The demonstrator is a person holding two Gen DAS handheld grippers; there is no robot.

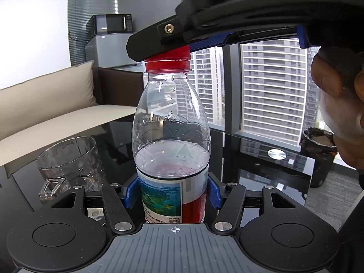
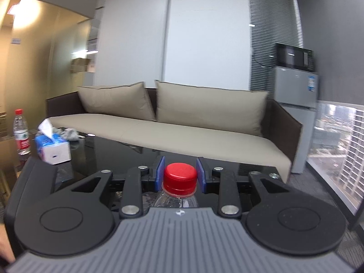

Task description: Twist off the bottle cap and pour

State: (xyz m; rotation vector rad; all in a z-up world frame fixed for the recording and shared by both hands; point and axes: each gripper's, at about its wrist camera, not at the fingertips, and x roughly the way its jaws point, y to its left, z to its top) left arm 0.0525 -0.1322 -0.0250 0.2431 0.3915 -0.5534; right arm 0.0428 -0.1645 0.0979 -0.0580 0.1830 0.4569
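Left wrist view: left gripper jaws clamp bottle embossed "2025"; right gripper jaws flank cap, contact unclear.

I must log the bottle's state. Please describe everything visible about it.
The bottle is clear plastic, upright on the dark glass table, about half full of clear liquid. A red and landscape-printed label wraps its lower body. Its red cap is on. The left claw grips the labelled body with blue pads; the right claw brackets the cap, with slim gaps visible.
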